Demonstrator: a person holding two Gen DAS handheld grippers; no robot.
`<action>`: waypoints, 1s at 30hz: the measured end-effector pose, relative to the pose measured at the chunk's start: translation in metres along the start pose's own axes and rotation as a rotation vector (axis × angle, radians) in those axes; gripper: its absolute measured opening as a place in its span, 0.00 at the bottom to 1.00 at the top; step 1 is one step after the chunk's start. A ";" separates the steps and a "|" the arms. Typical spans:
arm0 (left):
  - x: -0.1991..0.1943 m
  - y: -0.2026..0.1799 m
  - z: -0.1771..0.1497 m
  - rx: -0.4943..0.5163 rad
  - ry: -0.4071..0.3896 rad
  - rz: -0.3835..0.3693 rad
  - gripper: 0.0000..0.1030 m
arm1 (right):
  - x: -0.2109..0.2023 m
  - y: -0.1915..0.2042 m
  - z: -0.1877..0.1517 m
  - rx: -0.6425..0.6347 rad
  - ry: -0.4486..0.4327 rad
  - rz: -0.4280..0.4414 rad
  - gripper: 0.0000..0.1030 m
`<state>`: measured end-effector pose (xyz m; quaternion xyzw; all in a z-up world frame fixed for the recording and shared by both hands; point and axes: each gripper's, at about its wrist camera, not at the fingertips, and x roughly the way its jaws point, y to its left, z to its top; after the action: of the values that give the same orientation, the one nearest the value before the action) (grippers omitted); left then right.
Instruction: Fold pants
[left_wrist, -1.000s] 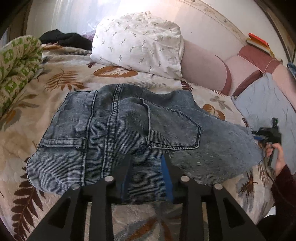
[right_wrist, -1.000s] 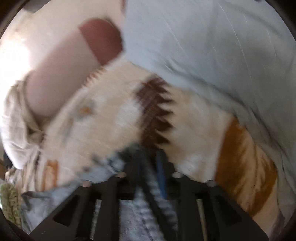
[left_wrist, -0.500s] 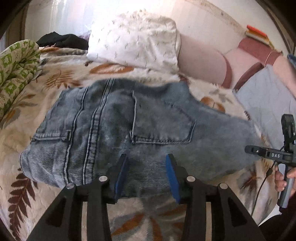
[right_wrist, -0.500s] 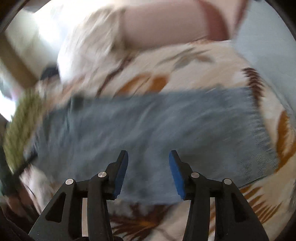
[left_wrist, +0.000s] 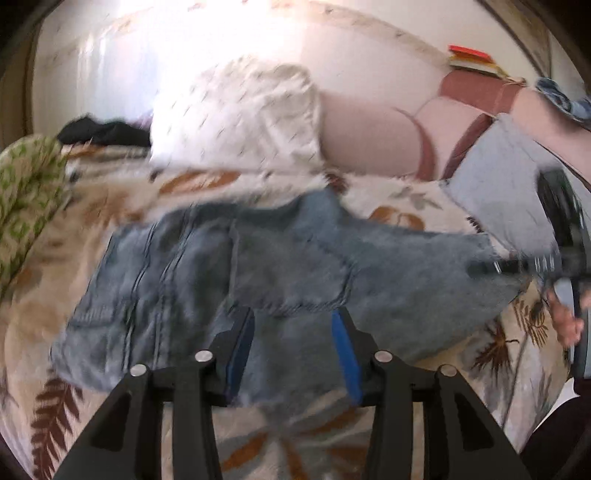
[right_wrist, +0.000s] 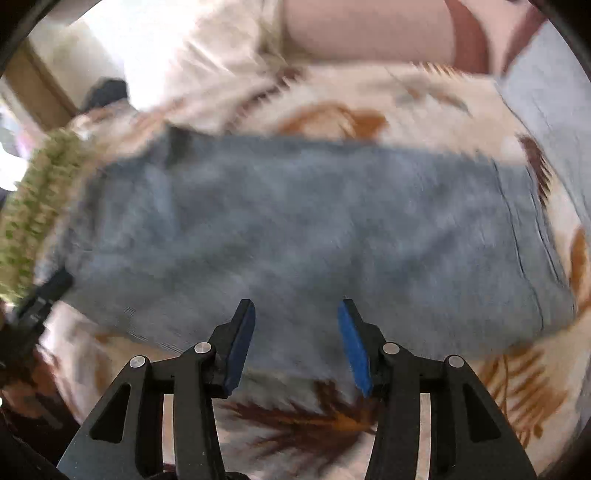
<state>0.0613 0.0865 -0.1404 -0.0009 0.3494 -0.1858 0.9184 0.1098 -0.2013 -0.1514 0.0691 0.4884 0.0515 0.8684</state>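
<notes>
The blue denim pants (left_wrist: 280, 273) lie folded flat on the leaf-print bedspread (left_wrist: 44, 258), back pocket up, waist end to the left. My left gripper (left_wrist: 293, 321) is open and empty, just above the near edge of the pants. In the right wrist view the pants (right_wrist: 314, 229) show as a blurred blue rectangle. My right gripper (right_wrist: 295, 314) is open and empty over their near edge. The right gripper also shows at the right edge of the left wrist view (left_wrist: 517, 266), at the far end of the pants.
A white pillow (left_wrist: 240, 118) and a pink bolster (left_wrist: 369, 136) lie at the head of the bed. A green patterned blanket (left_wrist: 26, 184) sits at left. A grey-blue cloth (left_wrist: 506, 192) lies at right. Dark clothes (left_wrist: 103, 129) lie at the back left.
Both grippers let go of the pants and opened. The right gripper swung round to face the folded pants. The left gripper drew back slightly and both views blur with motion.
</notes>
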 end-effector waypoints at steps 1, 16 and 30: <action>0.002 -0.003 0.003 0.009 -0.006 -0.016 0.48 | -0.004 0.006 0.008 -0.008 -0.028 0.030 0.45; 0.038 0.009 -0.013 0.034 0.078 -0.116 0.49 | 0.114 0.109 0.152 -0.119 0.080 0.160 0.44; 0.037 0.013 -0.010 0.000 0.080 -0.164 0.50 | 0.156 0.121 0.155 -0.159 0.181 -0.006 0.08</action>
<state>0.0850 0.0871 -0.1737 -0.0224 0.3844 -0.2604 0.8854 0.3202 -0.0689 -0.1821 -0.0063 0.5594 0.0937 0.8236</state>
